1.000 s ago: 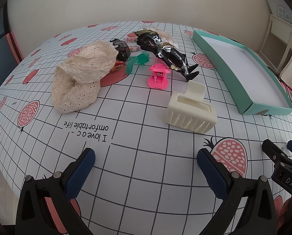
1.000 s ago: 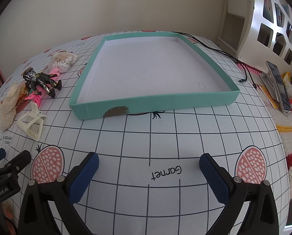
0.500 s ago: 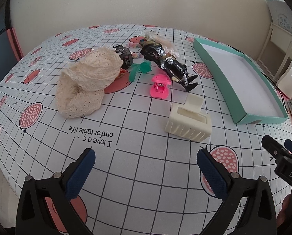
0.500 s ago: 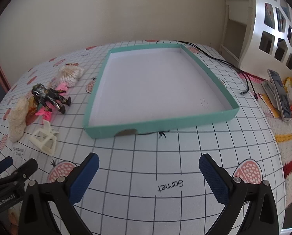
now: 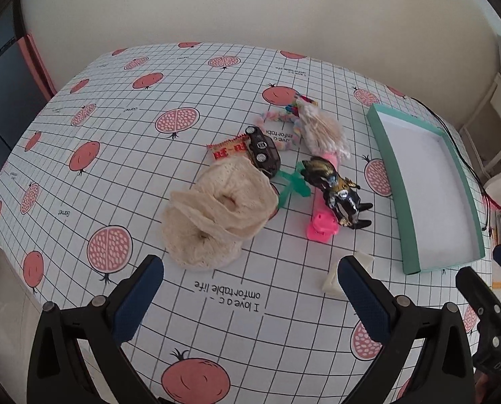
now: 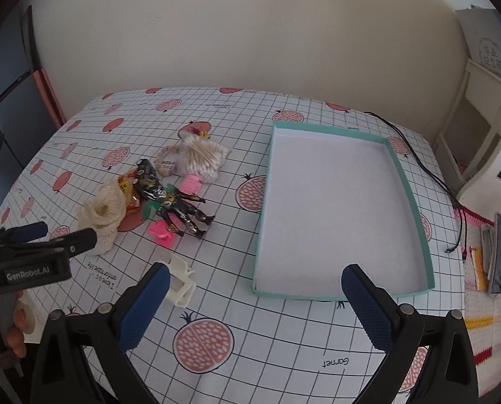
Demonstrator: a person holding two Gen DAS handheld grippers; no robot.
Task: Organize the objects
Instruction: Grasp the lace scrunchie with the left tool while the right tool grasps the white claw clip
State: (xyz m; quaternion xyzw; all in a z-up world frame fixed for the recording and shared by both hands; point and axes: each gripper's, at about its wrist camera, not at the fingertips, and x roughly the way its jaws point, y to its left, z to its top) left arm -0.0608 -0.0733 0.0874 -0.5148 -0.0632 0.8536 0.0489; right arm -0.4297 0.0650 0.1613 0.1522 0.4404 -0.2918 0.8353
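A teal box lid (image 6: pixel 415 198) (image 5: pixel 390 155) with a white inside lies empty on the right of the table. Left of it is a pile: cream lace fabric (image 5: pixel 216 212) (image 6: pixel 104 212), a black and gold figure (image 5: pixel 337 192) (image 6: pixel 173 202), a pink clip (image 5: pixel 321 224) (image 6: pixel 163 230), a black toy car (image 5: pixel 263 151), a snack wrapper (image 5: pixel 228 149), a bag of cotton swabs (image 5: pixel 321 131) (image 6: pixel 201 158) and a cream hair claw (image 6: pixel 181 286) (image 5: pixel 331 277). My left gripper (image 5: pixel 250 303) hangs open above the table's near edge. My right gripper (image 6: pixel 253 306) is open too, holding nothing.
A black cable (image 6: pixel 432 175) runs along the table's far right. A white shelf unit (image 6: pixel 475 128) stands beyond it. A phone and small items (image 6: pixel 496 252) lie on a knitted mat at the right. A hand (image 6: pixel 11 333) grips the left tool's handle.
Both grippers have pulled back and risen, so the table and all objects look smaller and farther. The left view has swung left. Nothing on the table has moved.
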